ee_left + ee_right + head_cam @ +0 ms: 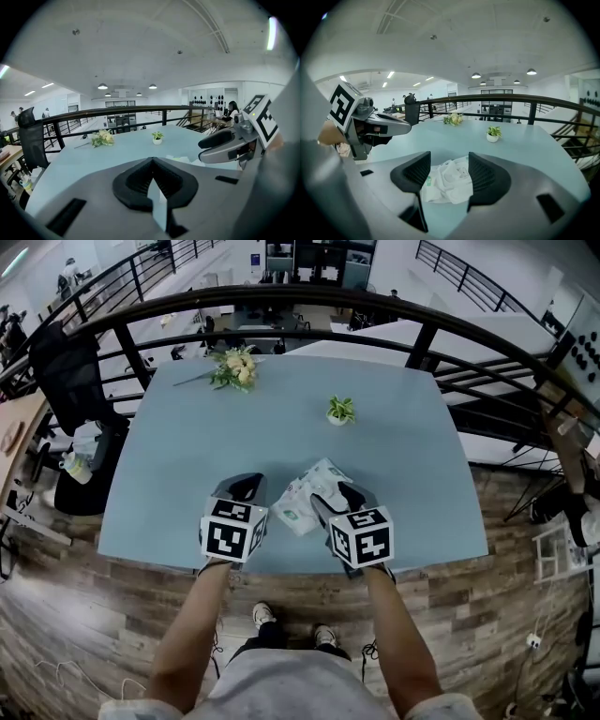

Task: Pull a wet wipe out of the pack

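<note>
We see a pale blue table [187, 456] standing on a wooden floor [84, 615]. Three things rest on its top. A bouquet of flowers [235, 368] lies near the far left corner. A small potted plant [340, 411] stands upright, well apart from the bouquet. The white wet wipe pack [300, 499] lies crumpled near the front edge.

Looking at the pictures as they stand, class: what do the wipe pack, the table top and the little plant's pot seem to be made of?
Wipe pack: soft plastic film, likely; white, crumpled, creased.
Table top: smooth matte pale-blue surface, perhaps laminate; even colour, no grain.
Pot: white, smooth, possibly ceramic or plastic; too small to tell.
</note>
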`<state>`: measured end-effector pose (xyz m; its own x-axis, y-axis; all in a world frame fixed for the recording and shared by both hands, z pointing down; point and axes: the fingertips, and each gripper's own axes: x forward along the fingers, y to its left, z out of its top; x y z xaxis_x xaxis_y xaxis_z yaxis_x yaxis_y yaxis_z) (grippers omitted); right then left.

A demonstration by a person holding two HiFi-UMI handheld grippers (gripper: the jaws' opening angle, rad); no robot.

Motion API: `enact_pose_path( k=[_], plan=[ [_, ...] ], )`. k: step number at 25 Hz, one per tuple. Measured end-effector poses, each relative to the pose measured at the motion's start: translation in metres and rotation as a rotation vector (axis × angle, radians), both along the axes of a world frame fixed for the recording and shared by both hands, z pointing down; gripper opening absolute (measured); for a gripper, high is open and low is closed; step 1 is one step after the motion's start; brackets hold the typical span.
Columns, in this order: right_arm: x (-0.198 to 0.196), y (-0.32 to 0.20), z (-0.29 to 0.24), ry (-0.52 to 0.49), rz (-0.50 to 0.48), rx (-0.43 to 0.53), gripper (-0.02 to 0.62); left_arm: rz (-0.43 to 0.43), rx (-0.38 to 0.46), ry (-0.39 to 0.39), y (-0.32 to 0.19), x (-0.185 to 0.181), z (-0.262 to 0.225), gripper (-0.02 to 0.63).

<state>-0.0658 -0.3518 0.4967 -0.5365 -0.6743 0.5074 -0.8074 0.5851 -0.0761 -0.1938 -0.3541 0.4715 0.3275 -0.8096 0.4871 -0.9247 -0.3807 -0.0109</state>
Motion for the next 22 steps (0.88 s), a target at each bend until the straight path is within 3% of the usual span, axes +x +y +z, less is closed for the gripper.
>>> enact_pose_path(
  k=[22],
  plan=[
    [-0.027, -0.010, 0.052, 0.010, 0.103, -0.116, 0.252, 0.102, -0.047, 0.026, -0.016, -0.018, 0.030, -0.008]
  ],
)
